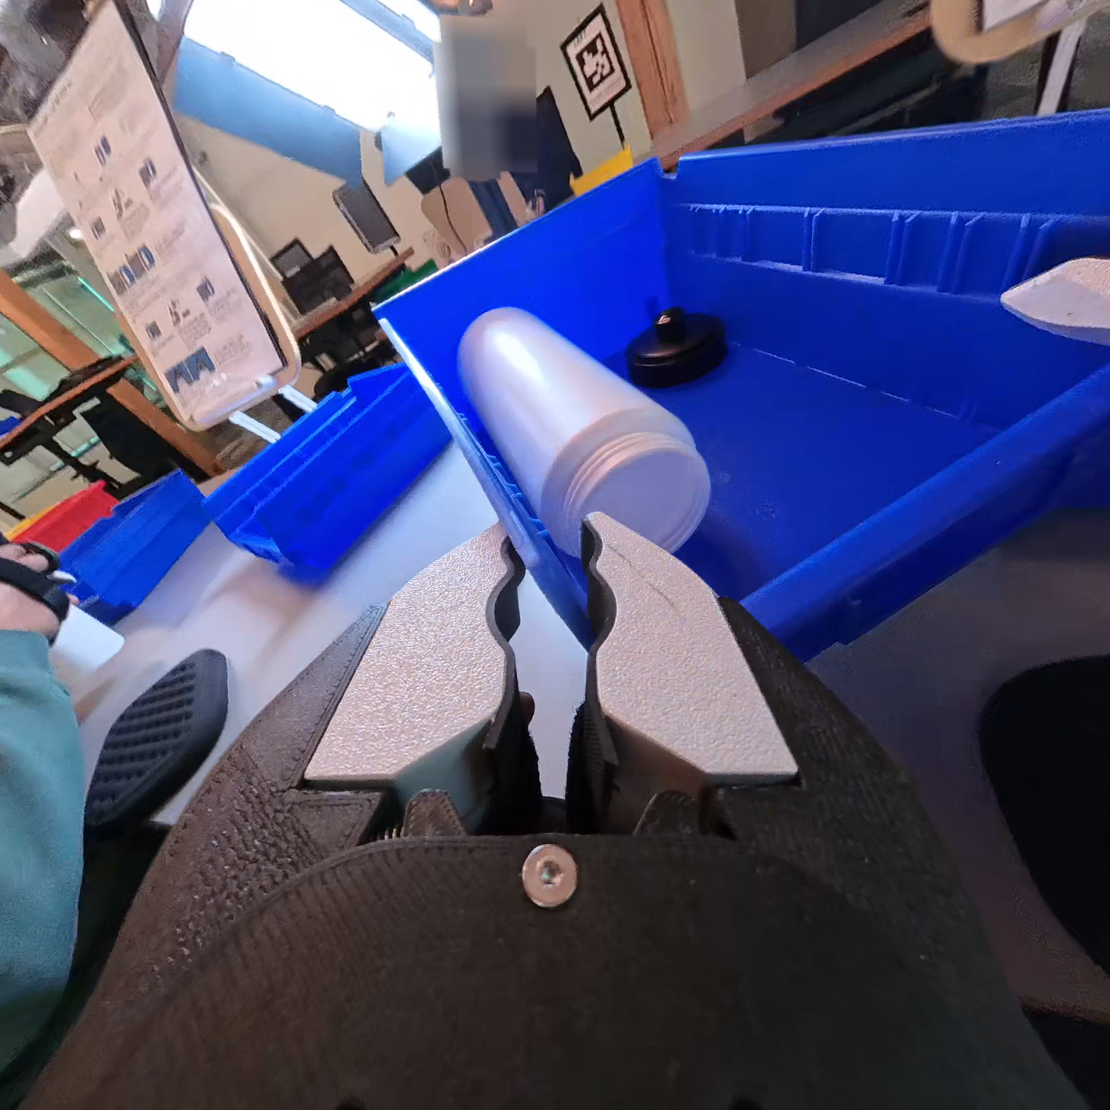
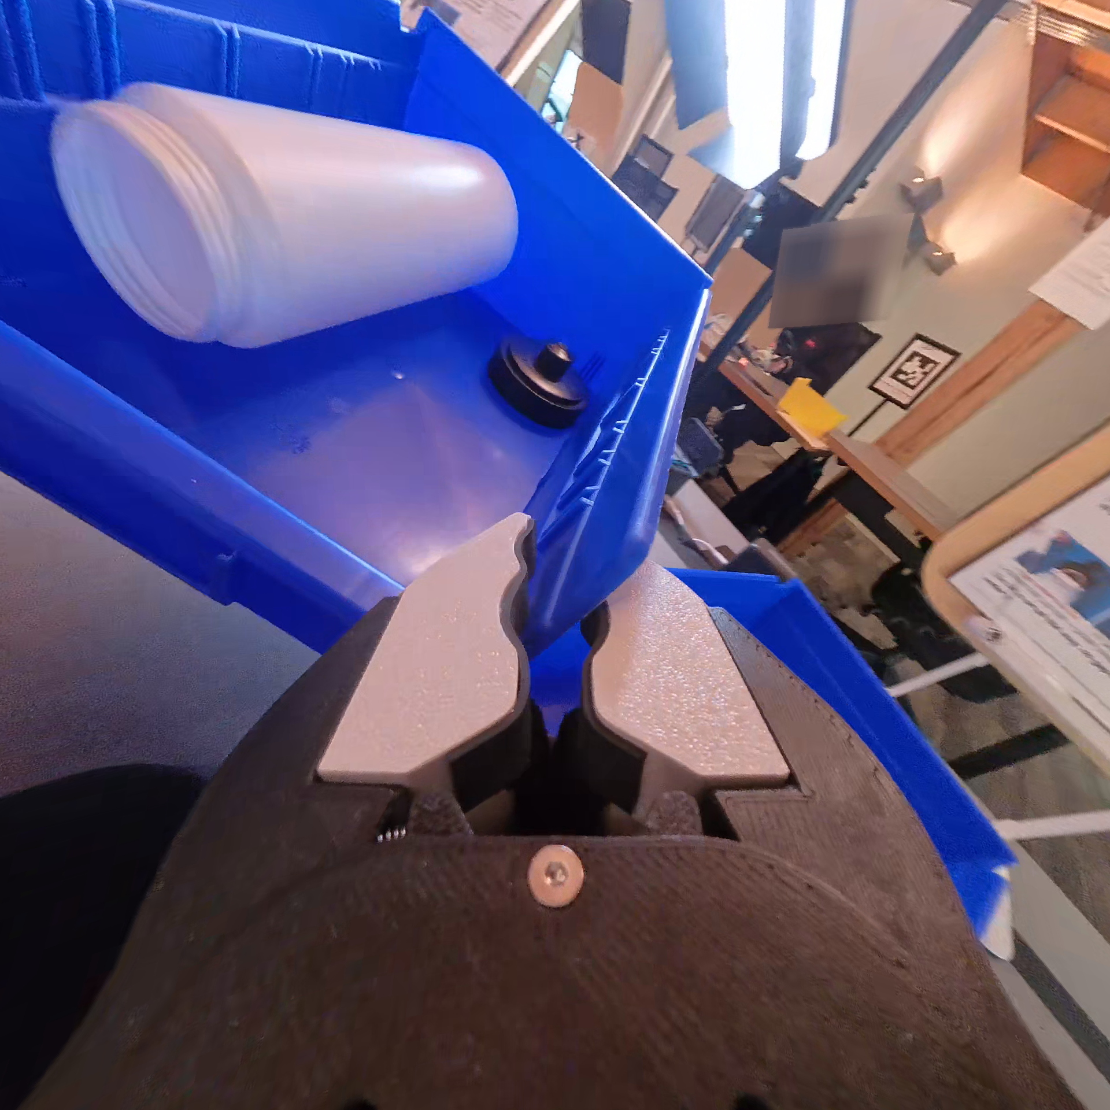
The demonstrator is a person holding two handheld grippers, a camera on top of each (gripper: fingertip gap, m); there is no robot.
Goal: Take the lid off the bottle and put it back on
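Big blue bin (image 1: 841,480) sitting tilted on a grey bench (image 1: 252,600). More blue bins (image 1: 324,468) and a red one (image 1: 66,516) behind. White poster board (image 1: 150,210) standing near. Black-and-white square sign (image 1: 596,60) far back.

Grey textured tongs (image 1: 552,540) on ridged black bodies, each with one silver screw (image 2: 555,875).

Bright window (image 1: 312,54) seen upper left; wood-topped desks (image 2: 889,480) at right; poster board (image 1: 150,210) stood left; marker sign (image 1: 594,60) on pale wall.
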